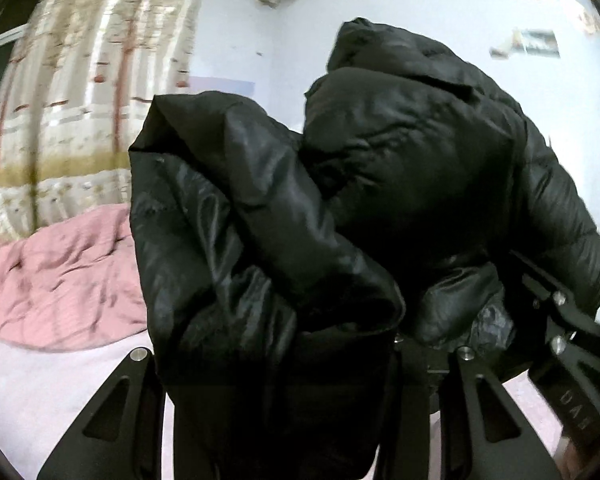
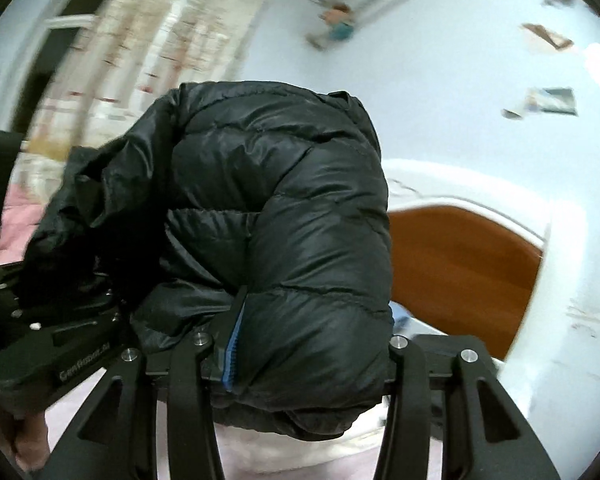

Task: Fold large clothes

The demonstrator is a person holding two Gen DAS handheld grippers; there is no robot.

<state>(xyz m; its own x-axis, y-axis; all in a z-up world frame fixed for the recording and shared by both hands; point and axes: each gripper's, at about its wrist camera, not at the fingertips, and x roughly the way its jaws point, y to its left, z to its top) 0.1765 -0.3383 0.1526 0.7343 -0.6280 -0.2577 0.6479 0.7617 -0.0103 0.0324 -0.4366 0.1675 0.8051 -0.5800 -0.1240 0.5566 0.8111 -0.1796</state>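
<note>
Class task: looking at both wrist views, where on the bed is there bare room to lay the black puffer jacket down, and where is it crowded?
Free: the pale pink sheet in front of the crumpled pink quilt, left of the left gripper. Also a strip of sheet under the black puffer jacket between the right gripper's fingers. Crowded: the quilt heap by the curtain, and between the two grippers.

A patterned cream curtain (image 1: 72,92) with reddish tree trunks hangs left of the pale blue wall (image 1: 252,36), and below the curtain a rumpled pink quilt (image 1: 64,276) lies on the bed's light pink sheet (image 1: 32,396). High on that wall, to the right of the curtain, a small doll-like figure (image 2: 336,24) and several pictures (image 2: 550,102) are fixed. Lower on the wall's right side stands a white-framed headboard with a brown wooden panel (image 2: 460,268).
</note>
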